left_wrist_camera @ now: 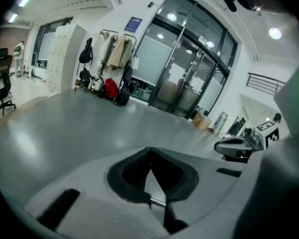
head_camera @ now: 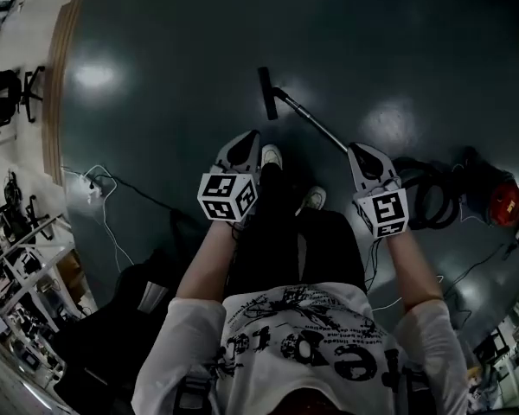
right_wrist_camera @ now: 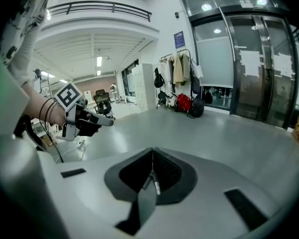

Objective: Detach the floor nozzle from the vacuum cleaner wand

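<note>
Black floor nozzle (head_camera: 267, 93) is lying at upper centre, not yet detached from its wand (head_camera: 311, 121), while the left gripper (head_camera: 246, 143) and right gripper (head_camera: 362, 152) are hovering below it, jaws together and empty, presumably awaiting a grasp.

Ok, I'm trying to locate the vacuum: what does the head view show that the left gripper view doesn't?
Only the head view: the floor nozzle and wand lying on the floor, plus the black hose and red canister. Only the left gripper view: glass doors, hung coats, and the left gripper with its jaws closed on nothing. Both: the right gripper and the floor.
</note>
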The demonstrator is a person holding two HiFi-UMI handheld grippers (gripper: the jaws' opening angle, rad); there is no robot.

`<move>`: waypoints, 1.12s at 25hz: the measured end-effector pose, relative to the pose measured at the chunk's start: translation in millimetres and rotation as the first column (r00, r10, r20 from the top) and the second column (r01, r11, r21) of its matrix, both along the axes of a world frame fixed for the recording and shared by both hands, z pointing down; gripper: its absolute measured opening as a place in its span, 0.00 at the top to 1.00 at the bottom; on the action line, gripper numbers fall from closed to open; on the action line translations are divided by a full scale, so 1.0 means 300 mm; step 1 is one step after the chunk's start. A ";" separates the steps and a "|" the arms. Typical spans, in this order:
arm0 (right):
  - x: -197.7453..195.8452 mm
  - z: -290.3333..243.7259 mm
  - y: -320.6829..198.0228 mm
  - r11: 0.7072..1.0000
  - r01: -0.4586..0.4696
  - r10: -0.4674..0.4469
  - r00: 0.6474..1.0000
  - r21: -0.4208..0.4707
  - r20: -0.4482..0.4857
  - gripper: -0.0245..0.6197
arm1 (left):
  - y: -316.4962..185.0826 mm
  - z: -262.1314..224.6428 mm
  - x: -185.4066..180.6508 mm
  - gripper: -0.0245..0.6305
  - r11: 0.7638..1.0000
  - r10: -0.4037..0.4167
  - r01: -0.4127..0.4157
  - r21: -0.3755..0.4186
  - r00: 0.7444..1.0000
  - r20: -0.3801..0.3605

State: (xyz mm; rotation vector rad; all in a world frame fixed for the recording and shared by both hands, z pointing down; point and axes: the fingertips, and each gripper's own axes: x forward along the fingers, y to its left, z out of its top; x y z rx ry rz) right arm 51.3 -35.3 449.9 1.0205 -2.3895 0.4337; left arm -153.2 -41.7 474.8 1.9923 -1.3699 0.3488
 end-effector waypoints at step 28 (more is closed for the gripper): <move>-0.261 2.097 -0.173 0.884 0.189 -0.335 0.893 -0.427 -0.300 0.63 | -0.203 2.059 -0.077 0.40 0.931 0.200 -0.174 -0.322 0.979 0.048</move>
